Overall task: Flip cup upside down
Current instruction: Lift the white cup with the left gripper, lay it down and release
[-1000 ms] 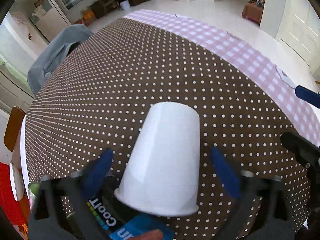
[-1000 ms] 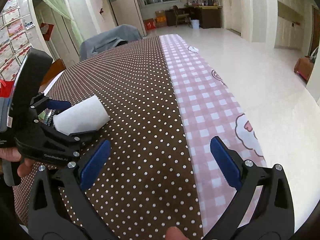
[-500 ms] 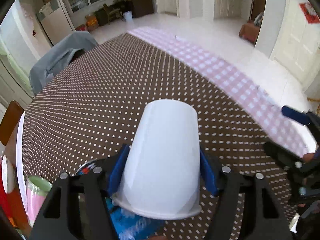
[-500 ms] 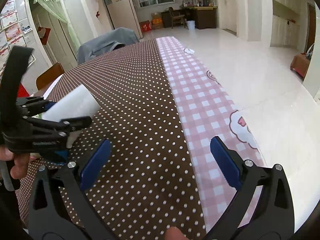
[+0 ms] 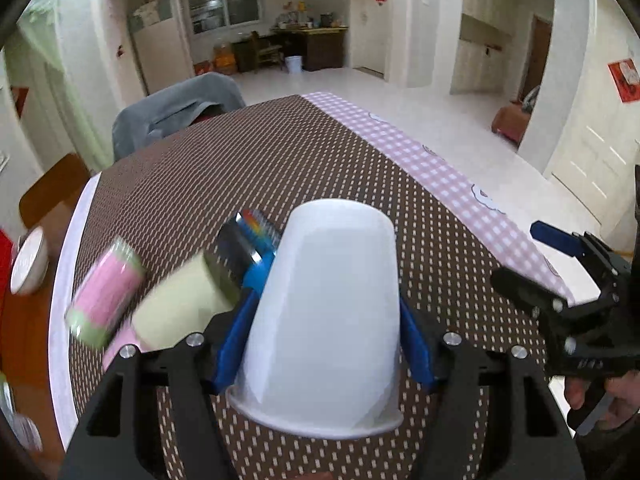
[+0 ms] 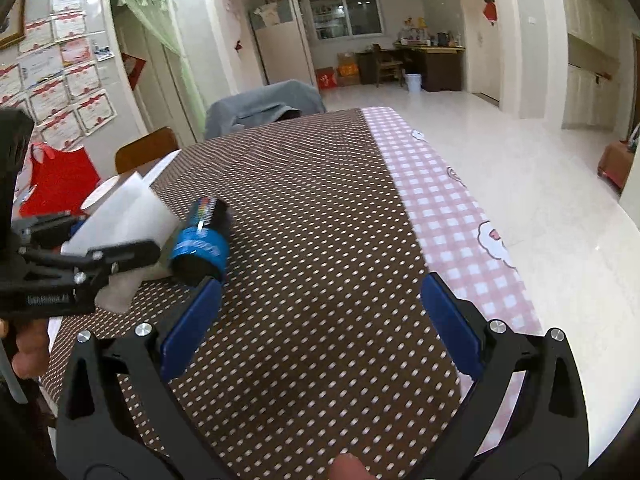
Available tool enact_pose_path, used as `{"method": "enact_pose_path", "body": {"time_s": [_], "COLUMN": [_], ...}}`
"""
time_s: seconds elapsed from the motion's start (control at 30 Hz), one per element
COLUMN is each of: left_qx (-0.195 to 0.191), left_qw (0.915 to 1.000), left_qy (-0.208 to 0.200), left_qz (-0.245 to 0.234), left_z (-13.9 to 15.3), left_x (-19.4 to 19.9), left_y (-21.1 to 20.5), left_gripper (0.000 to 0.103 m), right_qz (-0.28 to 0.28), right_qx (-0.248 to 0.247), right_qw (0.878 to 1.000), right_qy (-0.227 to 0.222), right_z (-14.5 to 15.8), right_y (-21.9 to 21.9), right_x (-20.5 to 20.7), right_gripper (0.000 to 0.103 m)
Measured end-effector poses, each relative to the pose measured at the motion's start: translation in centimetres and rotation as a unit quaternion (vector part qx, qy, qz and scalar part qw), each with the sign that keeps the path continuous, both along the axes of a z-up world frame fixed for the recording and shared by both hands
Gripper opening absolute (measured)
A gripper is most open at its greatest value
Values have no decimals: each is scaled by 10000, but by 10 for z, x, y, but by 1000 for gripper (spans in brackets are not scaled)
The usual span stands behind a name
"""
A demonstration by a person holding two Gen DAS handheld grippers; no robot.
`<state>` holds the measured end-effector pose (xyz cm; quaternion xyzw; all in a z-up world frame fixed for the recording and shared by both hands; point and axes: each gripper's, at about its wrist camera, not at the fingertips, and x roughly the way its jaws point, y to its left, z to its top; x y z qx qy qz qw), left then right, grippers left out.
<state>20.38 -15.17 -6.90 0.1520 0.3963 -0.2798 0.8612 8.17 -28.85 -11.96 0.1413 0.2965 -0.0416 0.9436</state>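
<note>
A white cup (image 5: 326, 320) is clamped between the blue pads of my left gripper (image 5: 324, 336), rim toward the camera and base pointing away, lifted off the brown dotted tablecloth (image 5: 280, 168). In the right wrist view the cup (image 6: 124, 216) shows at the left, tilted in the left gripper's black frame (image 6: 76, 272). My right gripper (image 6: 320, 320) is open and empty over the cloth, near the pink checked border (image 6: 440, 200).
A blue-and-black can (image 5: 248, 248) lies on its side beside the cup; it also shows in the right wrist view (image 6: 202, 244). A pink-and-green cup (image 5: 106, 294) and a pale yellow cup (image 5: 180, 304) lie left. A chair with grey cloth (image 5: 176, 108) stands at the far end.
My left gripper closed on the white cup and raised it, tilting up so the room and far table edge came into view. The right gripper stayed open and lifted slightly.
</note>
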Motion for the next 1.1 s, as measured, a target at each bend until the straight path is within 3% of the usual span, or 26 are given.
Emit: {"method": "enact_pose_path", "body": {"time_s": [0.27,0.5,0.57,0.63,1.1], "left_qx": [-126,-133,-60,-45,-281], "left_qw": [9979,9940,9938,9942,9856], "left_qy": [460,717,665,549,-519], "left_qz": [443,815,888,928,1584], "left_z": [-49,-81,-84,-82,-32], "left_x": [-33,-31,-31,-34,-73], "left_y": [30,40,40,42,76], "left_gripper": [66,66,71,85,86], "right_qz": [210,318,333,356,624], "right_qx": [88,100,108,141,240], "right_qw": [9997,9992,9992,9990,9977], "right_qy": [97,199,213,211,98], "right_z": [-14,-21,-21,-20,-4], "right_y": [19,27,28,28,45], "right_x": [-4,-3,-3,-4,-7], "right_gripper": [97,97,97,97,97]}}
